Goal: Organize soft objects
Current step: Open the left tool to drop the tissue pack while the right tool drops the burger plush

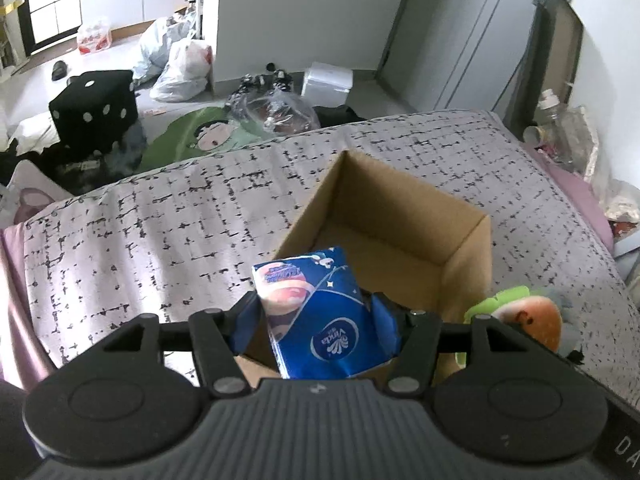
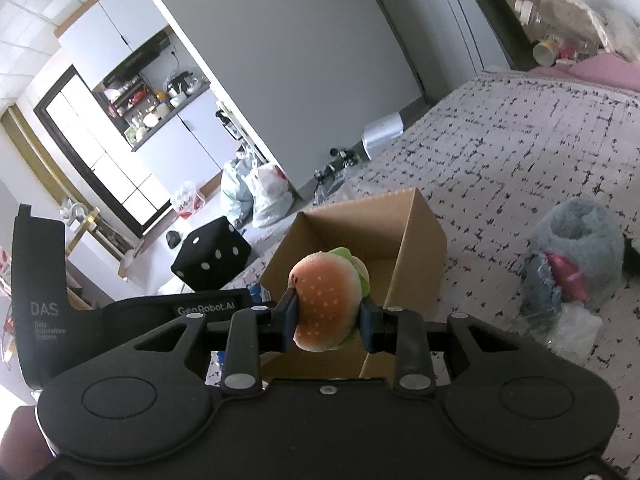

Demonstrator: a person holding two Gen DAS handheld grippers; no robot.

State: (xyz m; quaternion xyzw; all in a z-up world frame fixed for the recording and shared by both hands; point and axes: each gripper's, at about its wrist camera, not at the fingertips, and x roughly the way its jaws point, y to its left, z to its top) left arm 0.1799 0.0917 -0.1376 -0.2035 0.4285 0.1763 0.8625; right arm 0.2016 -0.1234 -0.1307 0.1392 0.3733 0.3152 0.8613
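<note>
My left gripper (image 1: 316, 320) is shut on a blue Vinda tissue pack (image 1: 320, 316) and holds it over the near edge of an open cardboard box (image 1: 404, 216) that stands on the bed. The box inside looks empty. My right gripper (image 2: 328, 312) is shut on a plush hamburger toy (image 2: 330, 304) and holds it just in front of the same box (image 2: 416, 240), near its open top. The hamburger also shows in the left wrist view (image 1: 528, 320), to the right of the box. The left gripper's body (image 2: 40, 312) shows at the left of the right wrist view.
The bed has a grey patterned cover (image 1: 160, 232). A fluffy grey plush (image 2: 576, 248) and clear plastic wrap (image 2: 568, 328) lie on the bed right of the box. On the floor beyond are a black dice cushion (image 1: 96, 108), plastic bags (image 1: 180, 68) and a white container (image 1: 328, 80).
</note>
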